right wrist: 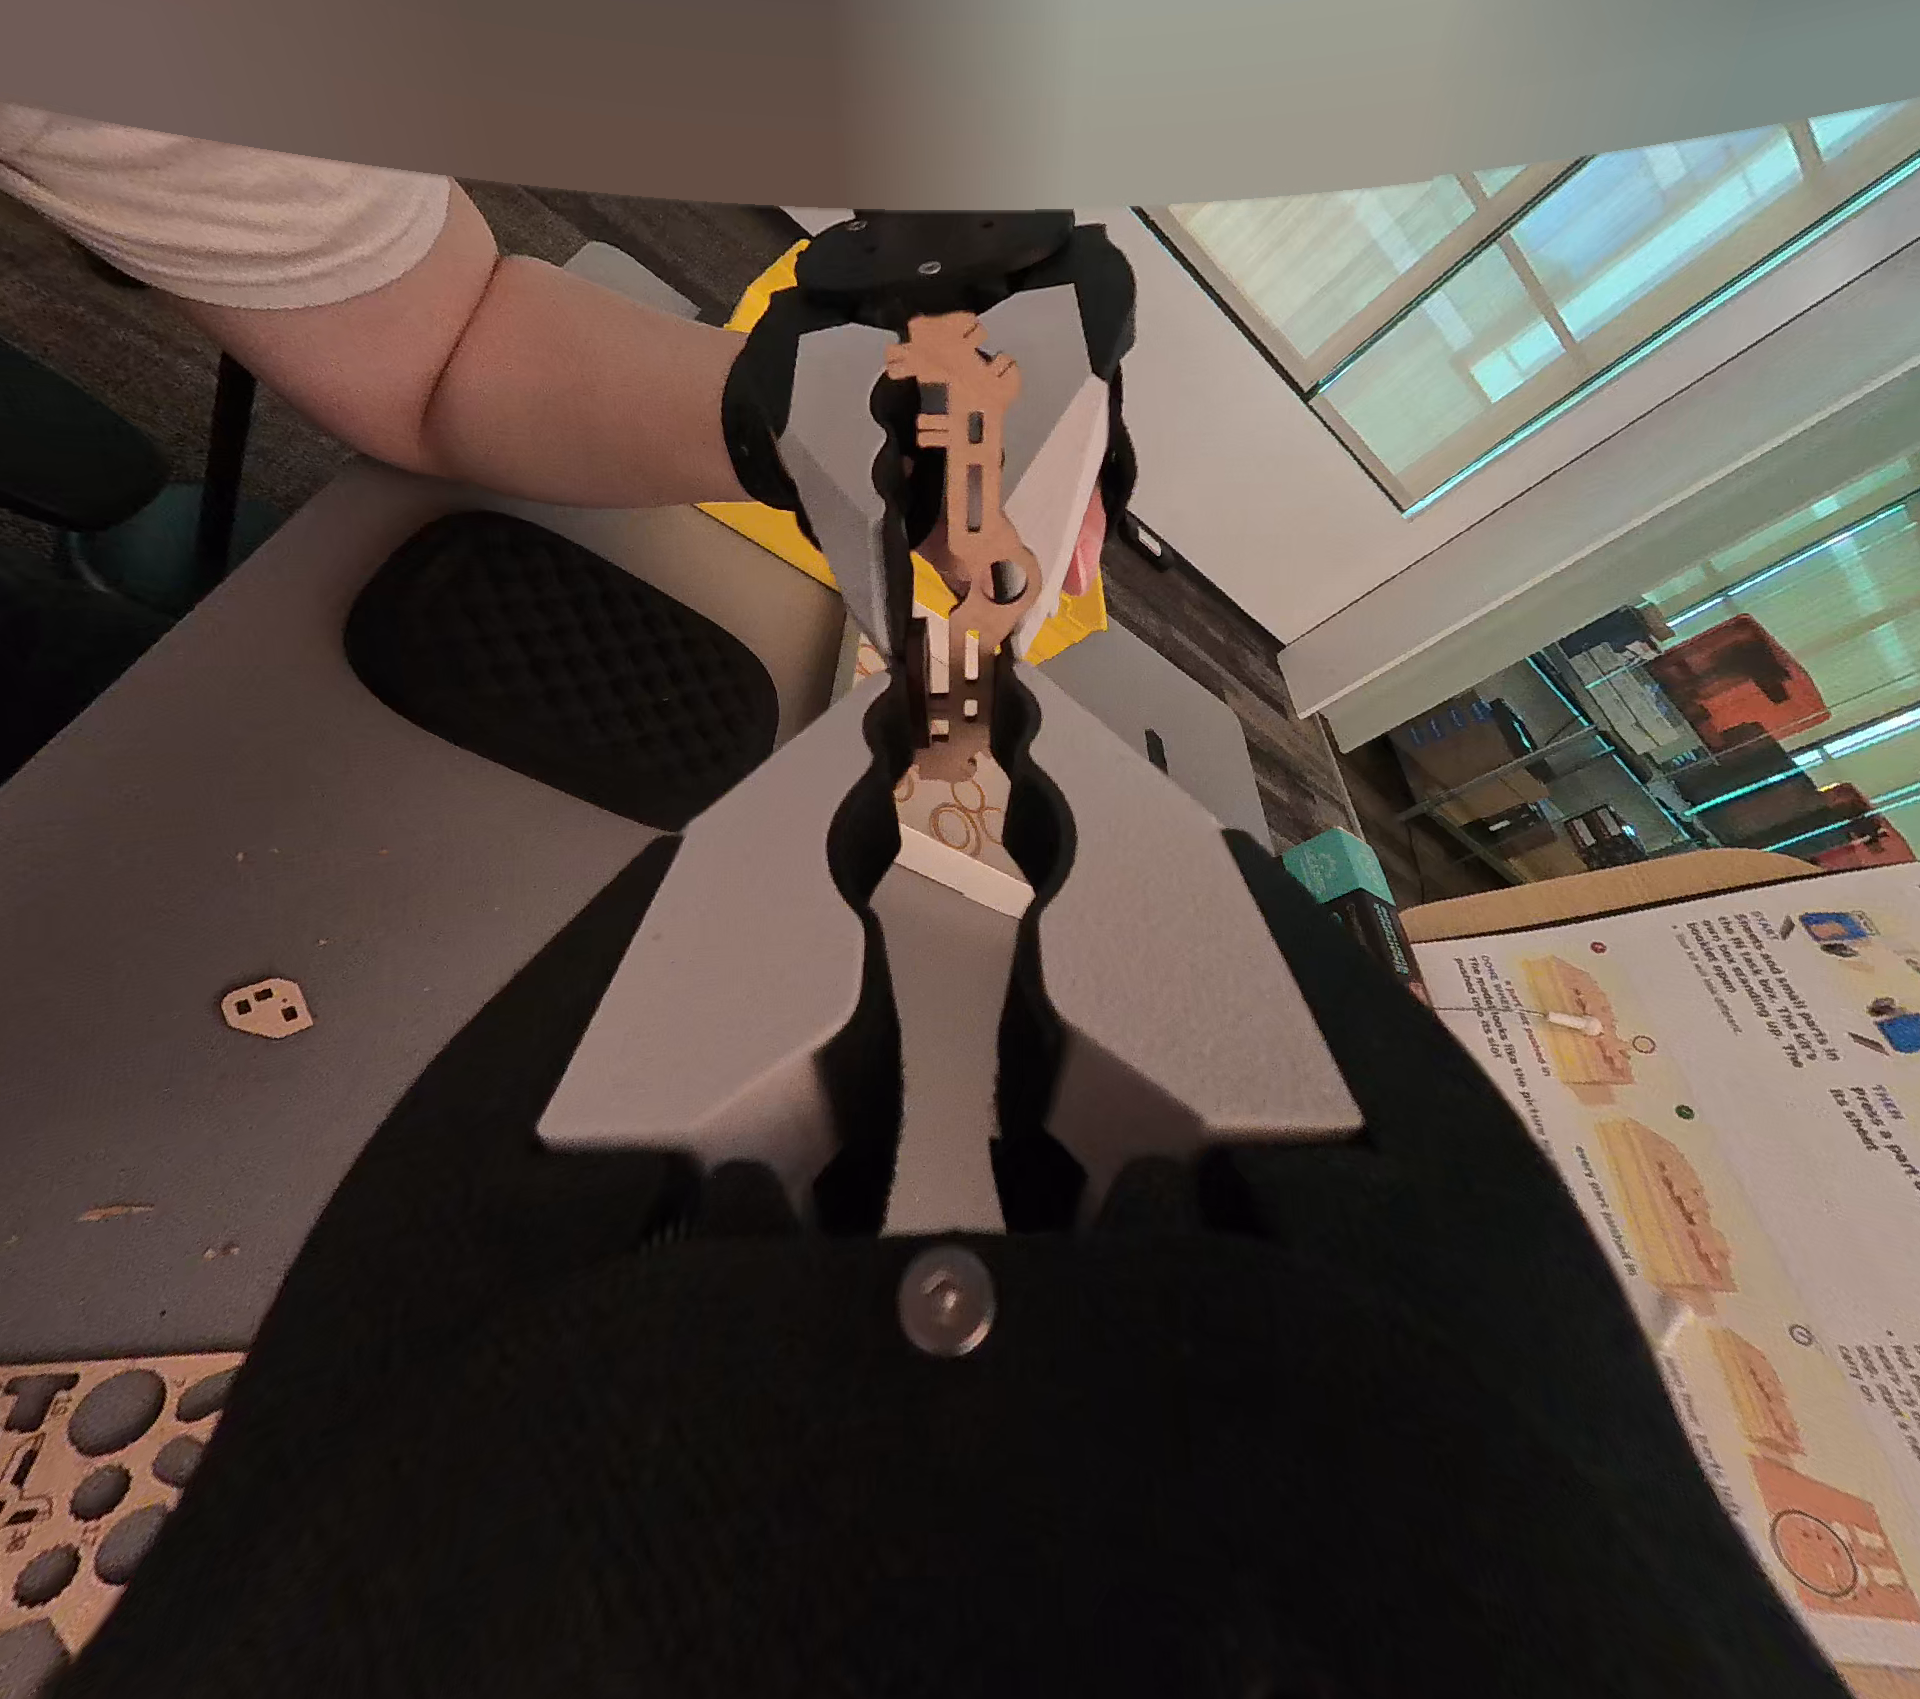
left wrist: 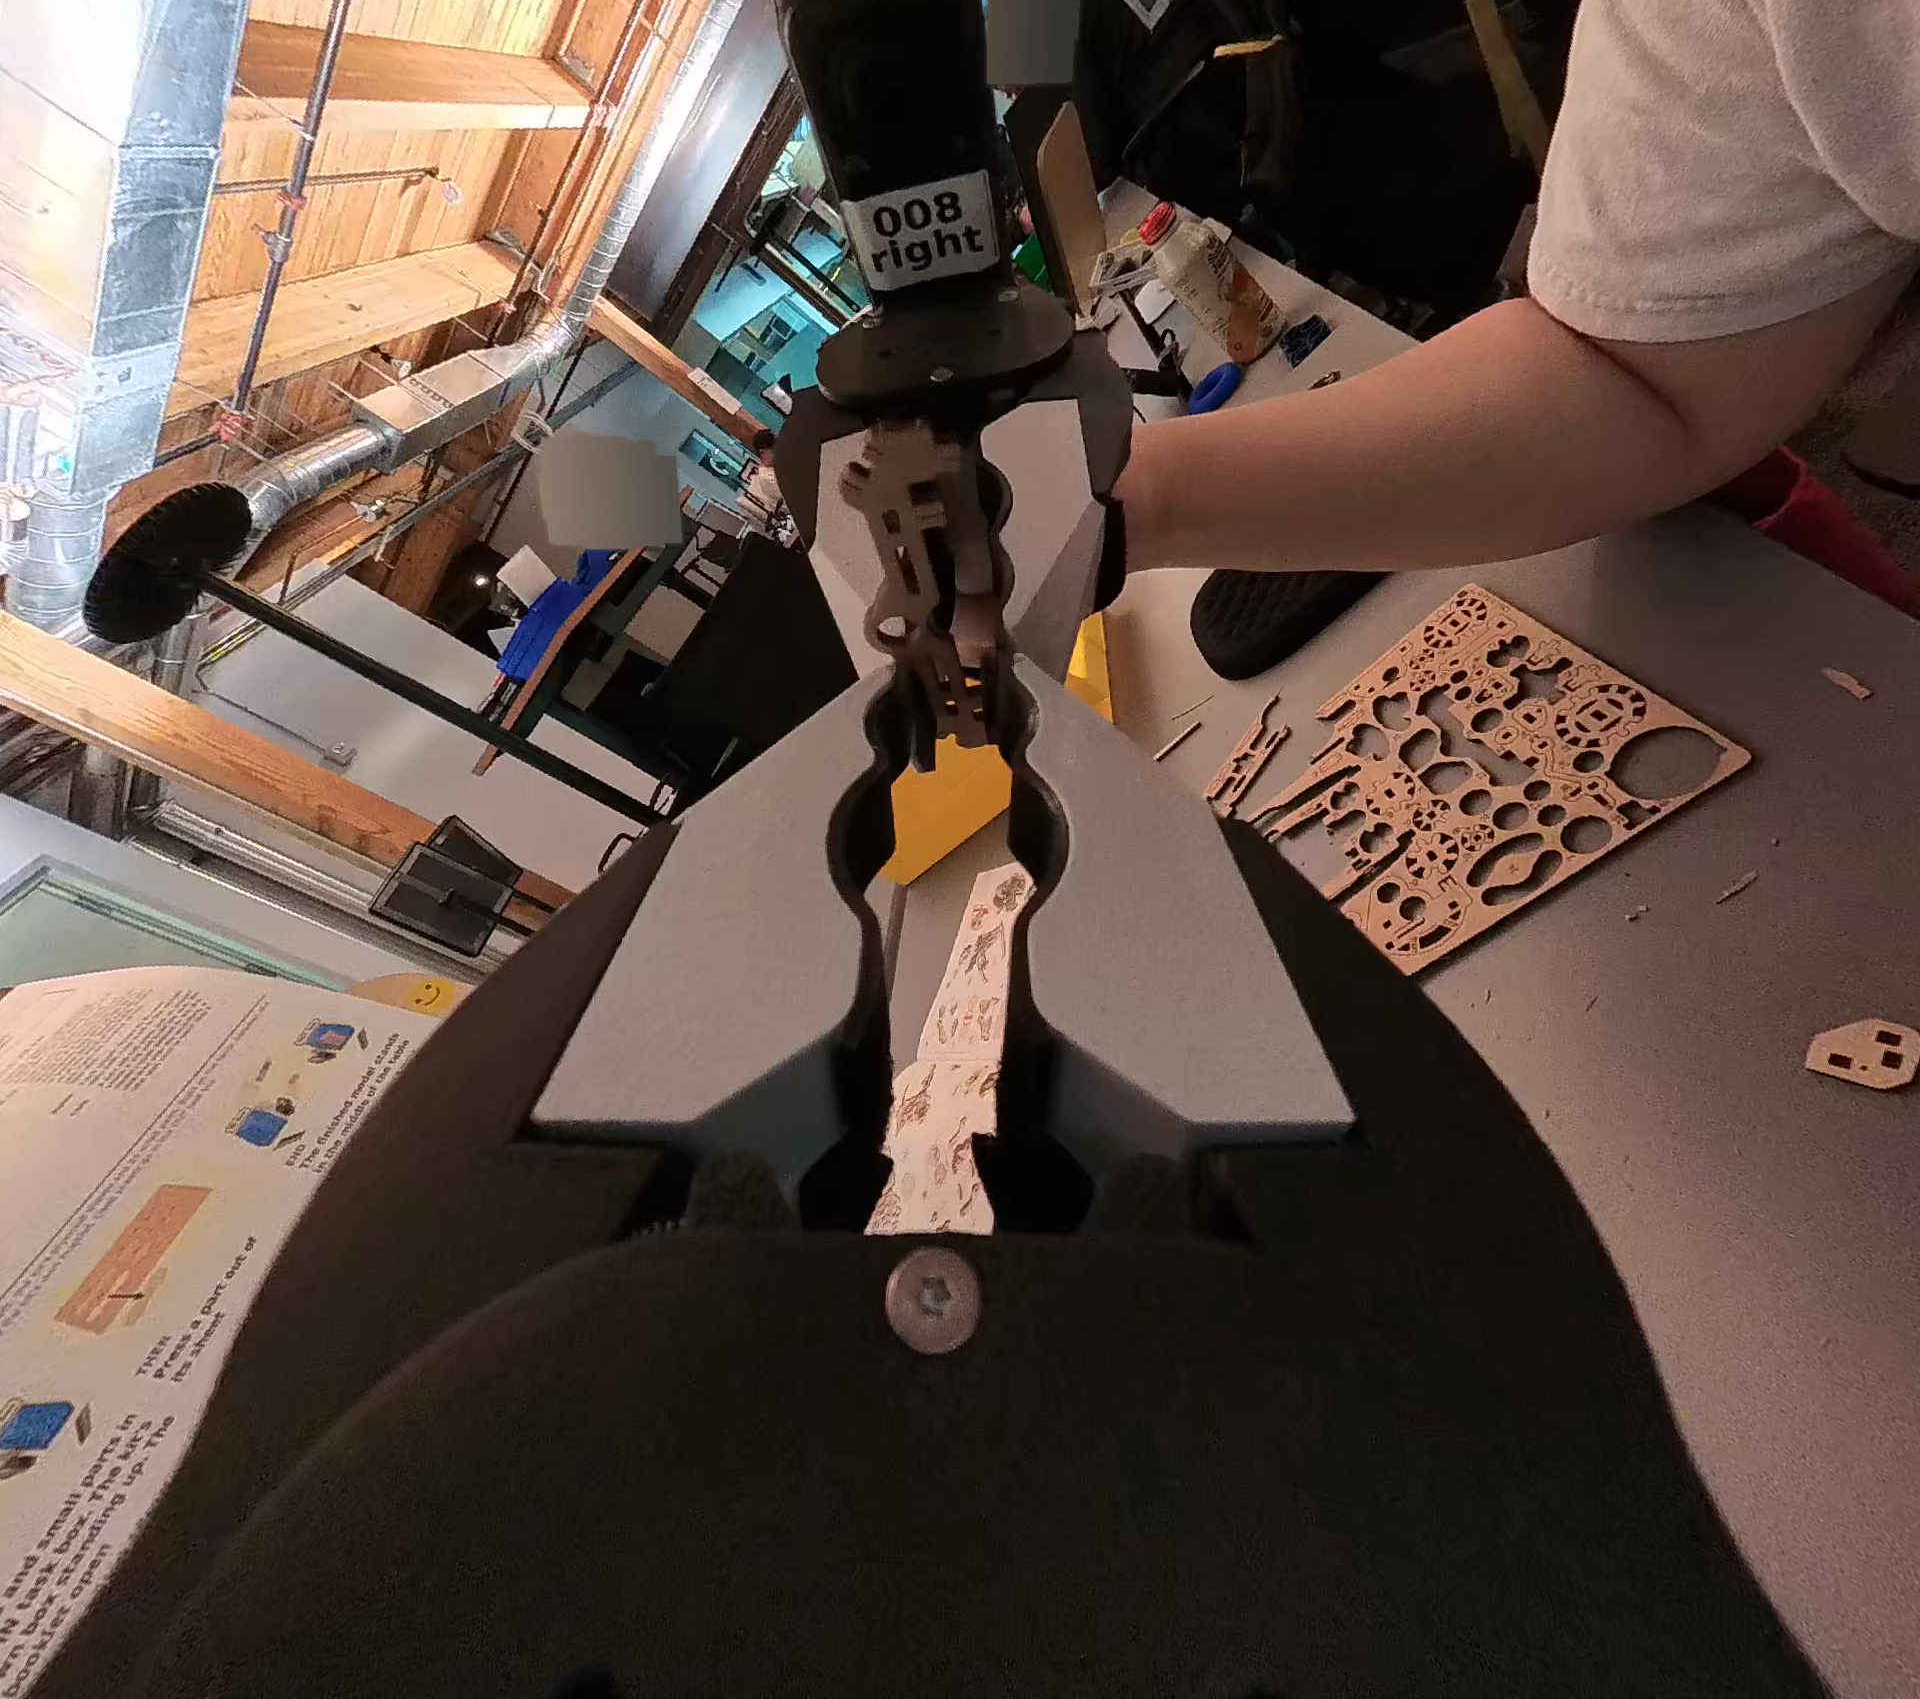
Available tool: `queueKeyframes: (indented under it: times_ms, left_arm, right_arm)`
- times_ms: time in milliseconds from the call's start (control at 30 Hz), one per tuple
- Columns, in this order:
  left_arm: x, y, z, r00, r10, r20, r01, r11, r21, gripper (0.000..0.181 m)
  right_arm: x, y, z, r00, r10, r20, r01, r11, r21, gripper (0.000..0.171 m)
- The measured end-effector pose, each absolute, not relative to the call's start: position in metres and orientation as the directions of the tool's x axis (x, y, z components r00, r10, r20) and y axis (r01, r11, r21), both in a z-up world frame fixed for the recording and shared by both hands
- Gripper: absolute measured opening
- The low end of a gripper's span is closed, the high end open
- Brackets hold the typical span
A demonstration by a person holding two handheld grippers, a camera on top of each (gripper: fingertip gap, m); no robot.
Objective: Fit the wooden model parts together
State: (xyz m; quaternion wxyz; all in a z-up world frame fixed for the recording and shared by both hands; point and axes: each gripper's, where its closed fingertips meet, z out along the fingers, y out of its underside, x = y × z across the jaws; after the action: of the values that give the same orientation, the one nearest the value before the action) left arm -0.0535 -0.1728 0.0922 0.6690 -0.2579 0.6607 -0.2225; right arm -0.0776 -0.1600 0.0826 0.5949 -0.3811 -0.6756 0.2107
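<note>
Left claw [left wrist: 951, 719] closed on lower end of slotted wooden strip [left wrist: 909, 548]; right claw [right wrist: 951, 719] faces it tip to tip, closed on same strip's other end, held above grey tabletop [left wrist: 1621, 1234]. Second, darker wooden piece pressed against strip at claw tips; exact join unclear. Punched-out plywood sheet [left wrist: 1475, 766] flat on tabletop right of strip. Small loose wooden part [left wrist: 1862, 1052] near sheet. Printed instruction page [left wrist: 135, 1182] left of strip. Black mesh pad [right wrist: 561, 662] below person's forearm [left wrist: 1403, 444].
</note>
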Motion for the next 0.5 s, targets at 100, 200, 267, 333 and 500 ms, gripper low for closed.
queueKeyframes:
  times_ms: [100,200,267,333,500]
  left_arm:
    - [-0.0538,-0.1728,0.0936,0.036,-0.634,-0.772,-0.037,0.771,-0.635,0.013]
    - [-0.0538,-0.1732,0.095,0.042,-0.637,-0.77,-0.022,0.77,-0.638,0.013]
    - [-0.054,-0.1734,0.0957,0.045,-0.636,-0.77,-0.016,0.77,-0.637,0.012]
    - [-0.0541,-0.1746,0.0969,0.047,-0.637,-0.769,-0.005,0.77,-0.638,0.012]
    - [-0.0545,-0.1743,0.0981,0.054,-0.637,-0.769,0.002,0.77,-0.638,0.011]
  right_arm:
    - [-0.0779,-0.1599,0.0844,0.009,0.749,0.662,0.261,0.638,-0.725,0.013]
    - [-0.0779,-0.1597,0.0859,0.021,0.727,0.687,0.268,0.658,-0.704,0.013]
    - [-0.0781,-0.1594,0.0869,0.029,0.715,0.699,0.271,0.667,-0.694,0.013]
    - [-0.0782,-0.1607,0.0882,0.031,0.713,0.7,0.262,0.67,-0.694,0.013]
    - [-0.0787,-0.16,0.0901,0.046,0.695,0.718,0.265,0.684,-0.679,0.013]
